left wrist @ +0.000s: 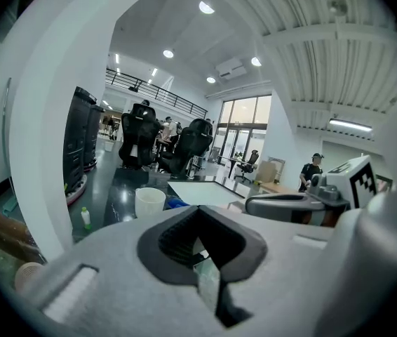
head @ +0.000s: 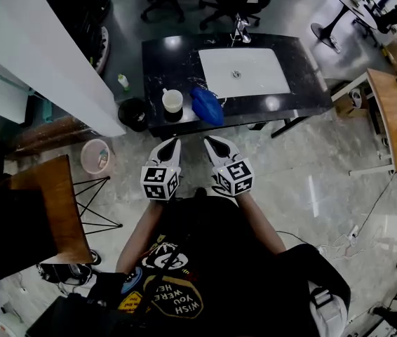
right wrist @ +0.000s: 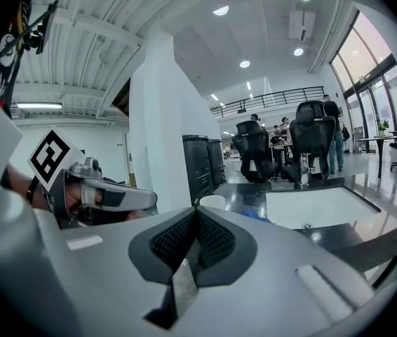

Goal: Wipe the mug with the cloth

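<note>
shirt [head: 212, 255] reads "wish you were here"

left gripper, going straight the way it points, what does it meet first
Probably the black counter, at its front edge near the mug; depth is unclear, and nothing shows in between.

The worktop [head: 177, 62] is showing a glossy black, stone-like face that is mirroring the ceiling lights. The sink [head: 254, 76] set in it is looking smooth, white and matt. The mug [head: 172, 101] is reading as smooth cream ceramic, the cloth [head: 207, 105] as soft, crumpled blue fabric. The tap [head: 240, 30] is gleaming like polished metal, and the floor [head: 311, 181] is shining like polished marble. The left gripper [head: 172, 143] and right gripper [head: 212, 143] are wearing matt grey plastic shells, their fingers [right wrist: 174, 244] faced in black ribbed rubbery material
</note>
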Tool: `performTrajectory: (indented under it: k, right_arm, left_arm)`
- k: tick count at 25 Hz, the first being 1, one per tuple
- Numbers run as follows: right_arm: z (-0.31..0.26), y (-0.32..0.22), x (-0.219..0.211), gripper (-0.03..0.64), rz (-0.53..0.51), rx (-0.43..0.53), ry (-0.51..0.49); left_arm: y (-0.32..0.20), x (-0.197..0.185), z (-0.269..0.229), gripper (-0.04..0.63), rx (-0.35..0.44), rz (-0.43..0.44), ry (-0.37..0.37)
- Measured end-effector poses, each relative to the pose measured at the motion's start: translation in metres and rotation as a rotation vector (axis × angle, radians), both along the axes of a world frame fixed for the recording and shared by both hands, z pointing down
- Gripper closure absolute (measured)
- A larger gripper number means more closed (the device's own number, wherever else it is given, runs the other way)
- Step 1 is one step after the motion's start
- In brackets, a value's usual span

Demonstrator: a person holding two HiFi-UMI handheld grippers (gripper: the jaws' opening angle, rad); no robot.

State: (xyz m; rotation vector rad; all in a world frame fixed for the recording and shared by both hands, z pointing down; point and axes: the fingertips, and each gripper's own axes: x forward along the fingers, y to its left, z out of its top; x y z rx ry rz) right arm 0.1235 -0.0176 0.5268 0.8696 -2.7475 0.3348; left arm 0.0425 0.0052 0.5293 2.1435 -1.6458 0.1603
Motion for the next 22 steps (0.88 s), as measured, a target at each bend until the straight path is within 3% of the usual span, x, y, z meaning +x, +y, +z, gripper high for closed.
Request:
performTrajectory:
  k: [10, 12, 16, 18, 22]
  right_arm:
    - [0.044, -0.002, 0.002, 0.617, -0.071, -0.105, 0.053]
    - [0.060, -0.013, -0.002, 0.557, -0.087, -0.121, 0.087]
    - [0.083, -0.058, -0.011, 0.534, -0.073, -0.091, 0.197]
    - [0.091, -0.092, -0.017, 0.493, -0.051, -0.078, 0.251]
    - [0.107, -0.157, -0.029, 0.432, 0.006, -0.134, 0.314]
  left_arm:
    - [-0.001, -0.005, 0.018, 0.592, -0.051, -0.026, -0.001]
    - [-0.005, -0.013, 0.021, 0.592, -0.058, -0.023, -0.009]
    - [-0.023, -0.037, 0.031, 0.592, -0.085, -0.020, -0.005]
    - [-0.040, -0.051, 0.034, 0.592, -0.093, -0.021, 0.005]
    - [-0.074, -0.069, 0.041, 0.592, -0.112, -0.008, 0.021]
